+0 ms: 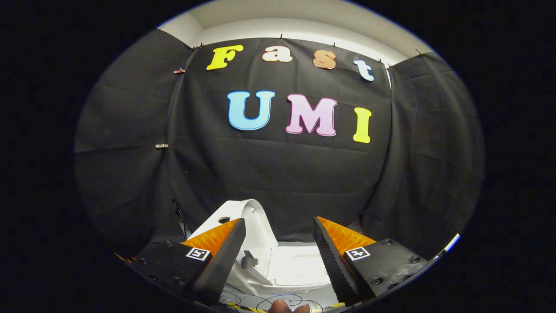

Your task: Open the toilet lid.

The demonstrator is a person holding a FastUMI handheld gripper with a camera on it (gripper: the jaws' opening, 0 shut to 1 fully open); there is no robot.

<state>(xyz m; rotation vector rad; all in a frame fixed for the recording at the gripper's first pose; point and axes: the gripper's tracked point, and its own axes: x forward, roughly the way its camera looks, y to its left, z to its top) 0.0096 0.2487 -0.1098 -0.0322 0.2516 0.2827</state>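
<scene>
The gripper point(278, 226) carries two wedge-shaped fingers point(226, 252) with black ribbed pads and orange textured backs. Each sits on a black block fixed with dark screws and marked by a small square black-and-white tag point(198, 254).

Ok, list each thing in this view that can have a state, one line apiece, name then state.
gripper: open, fingers spread wide, nothing between the pads.
toilet lid: raised, standing tilted up beside the left finger, untouched by either finger.
toilet: uncovered, its white top showing just ahead of the fingers and between them.
wires: lying loose in loops below the toilet, near the fingers' bases.
</scene>
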